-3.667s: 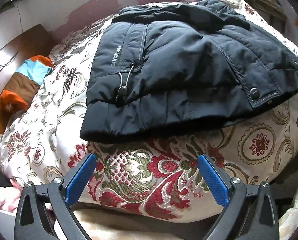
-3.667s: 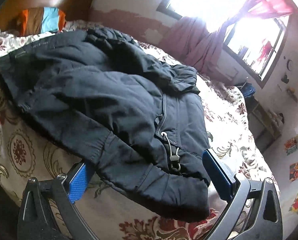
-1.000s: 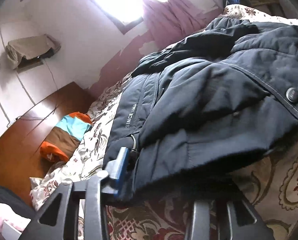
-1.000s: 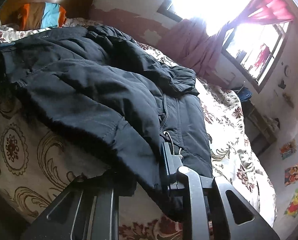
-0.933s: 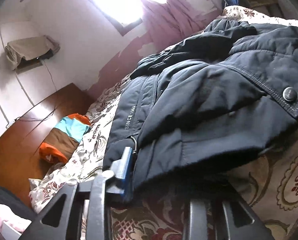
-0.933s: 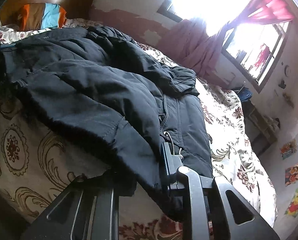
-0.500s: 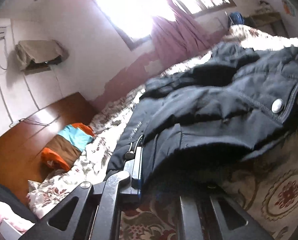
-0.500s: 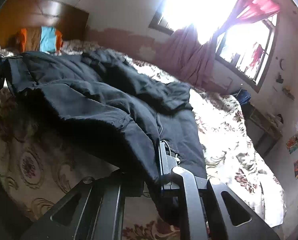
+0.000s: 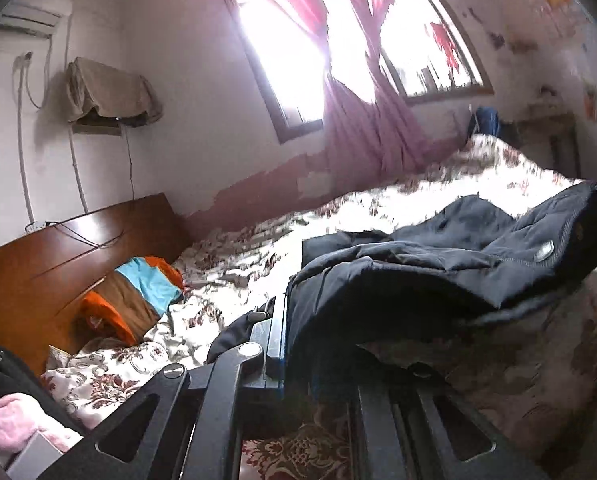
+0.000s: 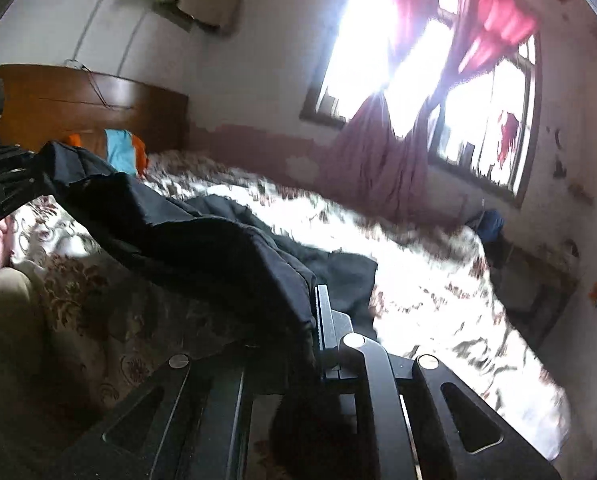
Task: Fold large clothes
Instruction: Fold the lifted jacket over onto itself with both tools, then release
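While you hold the hem aloft, take stock, largest first.

Bed (image 9: 438, 200), floral cover: bears all else; its far side is blown out by window glare.

Jacket (image 9: 418, 276), dark, padded: near edge lifted clear of the bed between your two tools, far part lying on the cover. Judge it bulky, soft and fairly heavy; the smooth shell may slide in the grip, so hold the thick hem at its two corners. Sleeves and collar are hidden in the folds, so you cannot tell how it lies.

Striped pillow (image 9: 138, 292), orange, brown and blue: by the headboard, well apart from the jacket.

Left gripper (image 9: 294, 344): pressed together, pinching the hem's left corner.

Right gripper (image 10: 312, 320): likewise clamped on the right corner; its left finger is buried under cloth.

Snap button (image 9: 545, 251): blurred.
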Demonstrator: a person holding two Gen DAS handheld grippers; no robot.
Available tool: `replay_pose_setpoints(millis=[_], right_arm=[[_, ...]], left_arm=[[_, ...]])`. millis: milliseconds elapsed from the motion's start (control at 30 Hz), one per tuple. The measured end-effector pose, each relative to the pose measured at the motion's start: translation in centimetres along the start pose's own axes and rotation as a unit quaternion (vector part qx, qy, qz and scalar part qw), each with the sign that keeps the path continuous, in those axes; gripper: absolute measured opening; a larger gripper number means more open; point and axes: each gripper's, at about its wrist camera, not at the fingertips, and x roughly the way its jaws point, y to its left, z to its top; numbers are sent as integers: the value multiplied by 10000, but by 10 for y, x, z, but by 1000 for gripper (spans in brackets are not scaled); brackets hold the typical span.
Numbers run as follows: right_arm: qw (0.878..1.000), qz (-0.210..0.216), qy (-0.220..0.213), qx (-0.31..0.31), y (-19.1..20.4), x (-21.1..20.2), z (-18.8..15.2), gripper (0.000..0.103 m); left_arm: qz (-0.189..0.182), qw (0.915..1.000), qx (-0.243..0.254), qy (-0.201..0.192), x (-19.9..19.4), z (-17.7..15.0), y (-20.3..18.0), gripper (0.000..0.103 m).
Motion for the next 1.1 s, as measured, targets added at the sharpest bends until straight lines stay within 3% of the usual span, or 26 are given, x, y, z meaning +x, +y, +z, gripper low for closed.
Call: replay_pose_setpoints(millis=[233,367,567,800,1100], right_arm=[[9990,-48,-410,169,-29,-28,28,7],[9982,-201,-450,328,-39,-6,33,7],[9959,-321,-345,777,-53,36,33,7],[9967,-466,-327,571,-66,90,49,7],[9961,-376,-173,776,-77,186,67,7]], left_arm=[[-105,9989,-105,-454,-37,39,18,8],[-233,9978,0,-619,-31,57,16,8],[-464,9973,110,-564,6,86,7,8],[-384,9969,150,-669,51,114,-5,8],[-439,9980,99,-449,126,131,-15,8]])
